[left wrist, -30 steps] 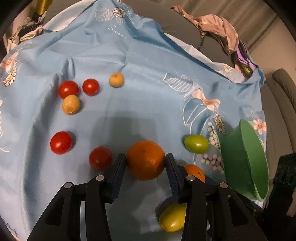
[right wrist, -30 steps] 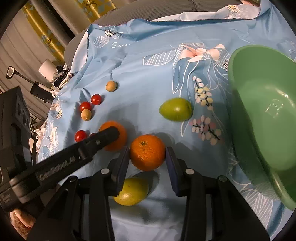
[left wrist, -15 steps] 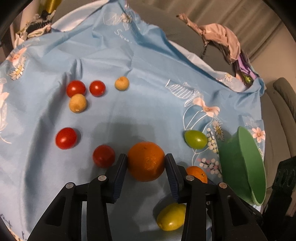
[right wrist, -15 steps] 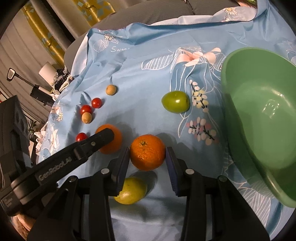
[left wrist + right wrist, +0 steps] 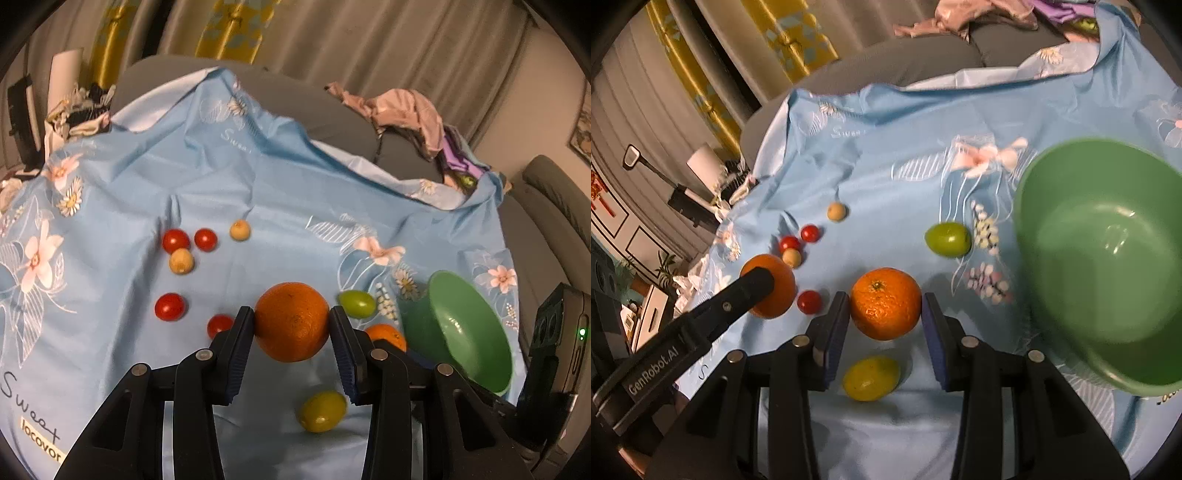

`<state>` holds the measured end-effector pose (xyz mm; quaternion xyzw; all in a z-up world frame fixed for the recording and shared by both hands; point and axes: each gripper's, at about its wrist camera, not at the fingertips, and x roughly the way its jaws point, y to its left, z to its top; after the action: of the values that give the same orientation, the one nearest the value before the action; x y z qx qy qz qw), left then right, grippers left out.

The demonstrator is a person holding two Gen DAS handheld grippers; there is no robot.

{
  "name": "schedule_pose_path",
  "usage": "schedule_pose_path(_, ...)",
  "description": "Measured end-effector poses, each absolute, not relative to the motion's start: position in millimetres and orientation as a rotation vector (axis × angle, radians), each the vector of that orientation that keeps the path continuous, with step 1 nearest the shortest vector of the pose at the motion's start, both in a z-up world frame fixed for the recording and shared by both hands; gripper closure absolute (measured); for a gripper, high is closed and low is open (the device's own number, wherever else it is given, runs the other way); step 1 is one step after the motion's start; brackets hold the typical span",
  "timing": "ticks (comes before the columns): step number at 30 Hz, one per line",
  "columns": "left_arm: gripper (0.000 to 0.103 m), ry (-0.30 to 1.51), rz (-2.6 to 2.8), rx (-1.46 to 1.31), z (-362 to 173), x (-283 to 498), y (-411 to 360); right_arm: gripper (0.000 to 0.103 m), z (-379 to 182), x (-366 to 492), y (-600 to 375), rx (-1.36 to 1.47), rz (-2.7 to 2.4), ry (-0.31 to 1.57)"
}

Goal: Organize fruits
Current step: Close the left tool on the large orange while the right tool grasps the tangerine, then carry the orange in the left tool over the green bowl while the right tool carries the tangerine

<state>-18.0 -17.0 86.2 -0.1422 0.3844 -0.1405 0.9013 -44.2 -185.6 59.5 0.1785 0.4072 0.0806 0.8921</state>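
Two oranges are held over a light blue flowered cloth (image 5: 258,177). My left gripper (image 5: 291,314) is shut on the larger orange (image 5: 291,326), both pads pressed to its sides, above the cloth. My right gripper (image 5: 885,297) is shut on the other orange (image 5: 885,308), stem end up. In the right wrist view the left gripper's finger (image 5: 753,286) crosses in front of its orange (image 5: 777,291). The green bowl (image 5: 1108,258) stands to the right, tilted and with nothing in it, also seen as bowl (image 5: 469,332).
Loose on the cloth lie several red tomatoes (image 5: 176,239), two tan round fruits (image 5: 181,260), a green fruit (image 5: 357,303) and a yellow-green fruit (image 5: 322,411) beneath the grippers. Behind are a grey sofa, a heap of clothes (image 5: 399,107) and curtains.
Both grippers have risen with their oranges and tipped up, so more of the sofa and curtains shows. The fruits on the cloth look smaller and lie as before.
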Motion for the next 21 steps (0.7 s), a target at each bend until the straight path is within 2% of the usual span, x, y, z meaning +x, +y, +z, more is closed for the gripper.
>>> schedule_pose_path(21, 0.062, 0.683, -0.426, -0.155, 120, -44, -83, 0.062, 106, -86, -255, 0.441, -0.015, 0.622)
